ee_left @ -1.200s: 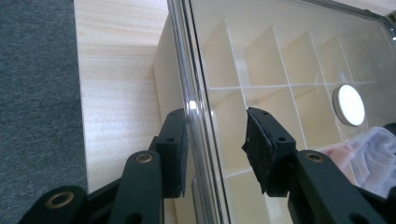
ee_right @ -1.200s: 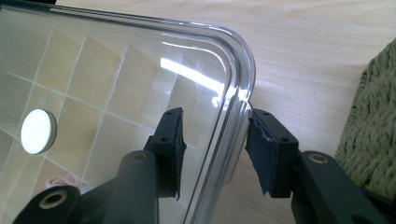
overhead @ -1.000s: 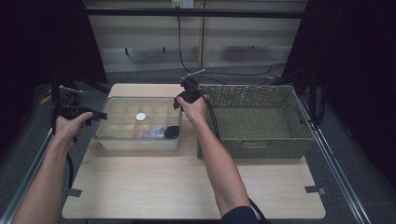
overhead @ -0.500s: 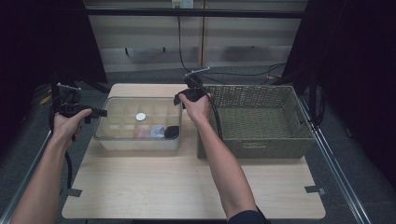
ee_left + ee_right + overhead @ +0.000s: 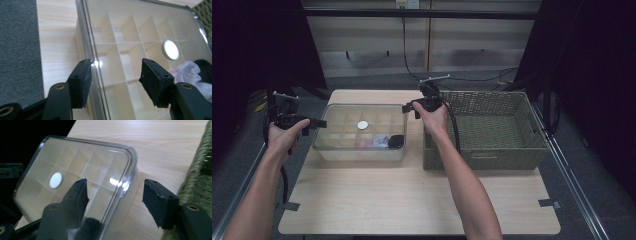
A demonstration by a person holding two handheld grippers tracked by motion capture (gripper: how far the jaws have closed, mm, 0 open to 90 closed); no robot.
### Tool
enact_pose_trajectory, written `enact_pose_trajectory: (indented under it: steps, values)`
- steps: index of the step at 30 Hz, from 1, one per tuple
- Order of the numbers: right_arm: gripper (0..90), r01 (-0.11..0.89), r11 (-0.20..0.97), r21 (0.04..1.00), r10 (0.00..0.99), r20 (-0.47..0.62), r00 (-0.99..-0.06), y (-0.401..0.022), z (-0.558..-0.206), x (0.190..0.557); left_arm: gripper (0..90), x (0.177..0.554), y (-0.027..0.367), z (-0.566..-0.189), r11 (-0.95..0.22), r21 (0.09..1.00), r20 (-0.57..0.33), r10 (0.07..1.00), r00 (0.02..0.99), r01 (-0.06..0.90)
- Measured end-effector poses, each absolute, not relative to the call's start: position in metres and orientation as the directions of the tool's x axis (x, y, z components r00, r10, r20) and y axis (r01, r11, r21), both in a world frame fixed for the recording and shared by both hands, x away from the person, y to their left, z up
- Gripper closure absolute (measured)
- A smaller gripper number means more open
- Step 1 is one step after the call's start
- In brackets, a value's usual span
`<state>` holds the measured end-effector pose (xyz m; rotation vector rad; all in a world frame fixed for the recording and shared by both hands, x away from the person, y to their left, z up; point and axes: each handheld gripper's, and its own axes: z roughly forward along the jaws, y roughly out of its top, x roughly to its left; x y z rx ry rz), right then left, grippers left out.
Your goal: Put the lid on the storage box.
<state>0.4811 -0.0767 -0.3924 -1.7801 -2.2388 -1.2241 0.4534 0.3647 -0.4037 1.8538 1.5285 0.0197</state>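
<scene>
The clear box (image 5: 360,132) is resting on the table (image 5: 412,200), left of the wicker basket (image 5: 492,130), its lid (image 5: 140,32) on. The left gripper (image 5: 314,122) and right gripper (image 5: 406,108) are being held at its opposite ends, jaws just opened, straddling the rim without pressing, seemingly letting it go.

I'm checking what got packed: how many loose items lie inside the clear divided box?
2 that I can make out: a pale pink-white crumpled cloth and a black item beside it, both in the front compartments of the clear lidded plastic box. Others may be hidden.
</scene>
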Motion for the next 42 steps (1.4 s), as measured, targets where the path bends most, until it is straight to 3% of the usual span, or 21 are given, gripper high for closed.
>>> enact_pose_trajectory:
  steps: [12, 20, 24, 42]
  values:
    - [34.5, 0.781, 0.091, 0.618, 0.750, 0.473, -0.462, -0.080, -0.376, 0.450, 42.2, 0.416, 0.350, -0.390, -0.100, 0.584, -0.379, 0.844, 0.379, 0.806]
    - [34.5, 0.761, 0.113, 0.639, 0.722, 0.473, -0.505, -0.087, -0.373, 0.429, 36.7, 0.396, 0.332, -0.389, -0.147, 0.605, -0.366, 0.821, 0.437, 0.782]
    - [34.5, 0.761, 0.099, 0.641, 0.694, 0.504, -0.514, -0.089, -0.372, 0.418, 36.4, 0.386, 0.323, -0.391, -0.187, 0.615, -0.340, 0.814, 0.472, 0.766]
    - [35.3, 0.708, 0.114, 0.697, 0.691, 0.456, -0.560, -0.114, -0.362, 0.375, 35.9, 0.324, 0.327, -0.384, -0.210, 0.689, -0.266, 0.817, 0.511, 0.694]
